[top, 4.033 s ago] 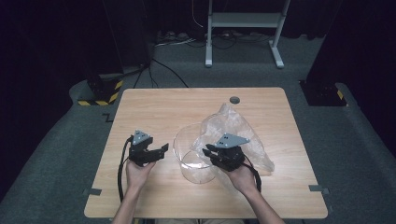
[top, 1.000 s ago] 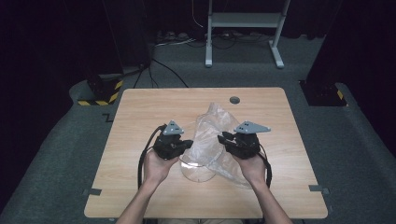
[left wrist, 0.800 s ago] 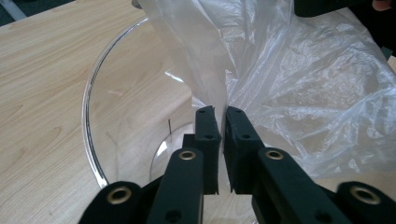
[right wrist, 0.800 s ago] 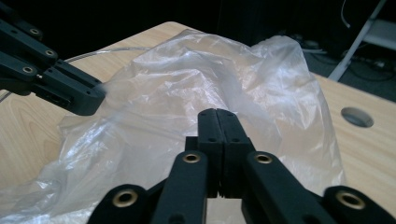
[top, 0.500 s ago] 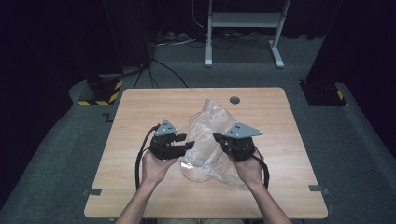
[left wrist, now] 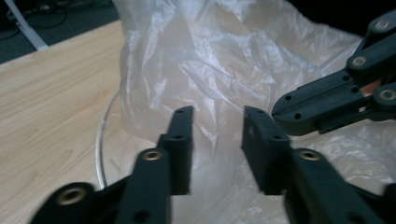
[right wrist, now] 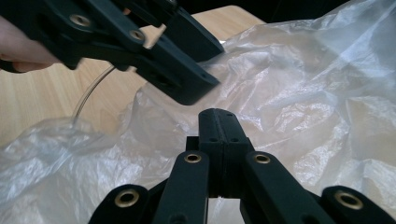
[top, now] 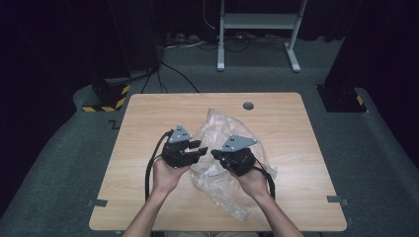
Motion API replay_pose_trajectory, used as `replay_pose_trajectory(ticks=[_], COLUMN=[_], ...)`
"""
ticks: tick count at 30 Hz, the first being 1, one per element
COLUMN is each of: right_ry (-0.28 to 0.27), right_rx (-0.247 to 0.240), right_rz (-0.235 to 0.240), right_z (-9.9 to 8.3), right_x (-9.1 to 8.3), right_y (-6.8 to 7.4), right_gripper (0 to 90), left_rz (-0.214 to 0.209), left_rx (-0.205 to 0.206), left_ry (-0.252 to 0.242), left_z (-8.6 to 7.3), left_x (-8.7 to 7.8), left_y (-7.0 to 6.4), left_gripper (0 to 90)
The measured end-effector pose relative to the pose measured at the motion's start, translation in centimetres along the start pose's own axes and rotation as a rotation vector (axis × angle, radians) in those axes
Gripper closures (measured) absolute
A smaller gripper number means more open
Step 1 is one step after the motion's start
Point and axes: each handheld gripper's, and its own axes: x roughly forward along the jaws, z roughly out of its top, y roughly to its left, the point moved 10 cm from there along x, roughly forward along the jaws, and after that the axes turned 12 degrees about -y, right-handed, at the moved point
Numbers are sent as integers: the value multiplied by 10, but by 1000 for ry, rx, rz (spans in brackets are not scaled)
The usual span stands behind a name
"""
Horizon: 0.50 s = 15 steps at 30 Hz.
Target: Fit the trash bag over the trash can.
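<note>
Facing across plastic bag (top: 217, 129): left gripper (top: 199, 148) parted, right gripper (top: 216, 153) closed.

Overall light: the light wooden table (top: 148, 197) is evenly lit; the surroundings fall to near black.
Shadows: soft and faint beneath the forearms at the bottom of the high view.
Glare: pale sheen on the crumpled clear plastic bag (left wrist: 224, 56).
Focus: both gripper views blur at the lower edge.
</note>
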Motion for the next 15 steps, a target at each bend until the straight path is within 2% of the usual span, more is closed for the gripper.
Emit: replay_pose_trajectory(ticks=[1, 2, 5, 6, 8, 9, 10, 12, 13, 14, 15], right_ry=[0, 0, -30, -30, -56, -81, -81, -117, -117, -132, -132], right_rx=[0, 0, 17, 17, 32, 44, 44, 45, 45, 60, 60], right_rz=[3, 3, 2, 2, -15, -41, -41, -125, -125, -185, -185], right_z=[0, 0, 2, 2, 5, 9, 9, 14, 14, 15, 15], right_x=[0, 0, -2, -2, -7, -11, -11, -21, -21, -27, -27], right_y=[0, 0, 0, 0, -3, -8, -8, -21, -21, -33, -33], right_gripper=[878, 878, 725, 725, 647, 597, 597, 539, 539, 512, 512], left_rz=[4, 9, 27, 27, 26, 26, 29, 26, 26, 26, 27], left_rx=[14, 25, 64, 64, 61, 60, 60, 49, 49, 46, 45], left_ry=[22, 44, 100, 100, 110, 113, 119, 122, 122, 120, 120], left_z=[-3, -6, -14, -14, -17, -17, -18, -21, -21, -22, -22], left_x=[2, 4, 6, 6, 6, 6, 6, 7, 7, 7, 7], left_y=[0, 0, 3, 3, 4, 5, 6, 7, 7, 7, 7], left_gripper=[710, 710, 868, 887, 897, 898, 898, 899, 899, 899, 899])
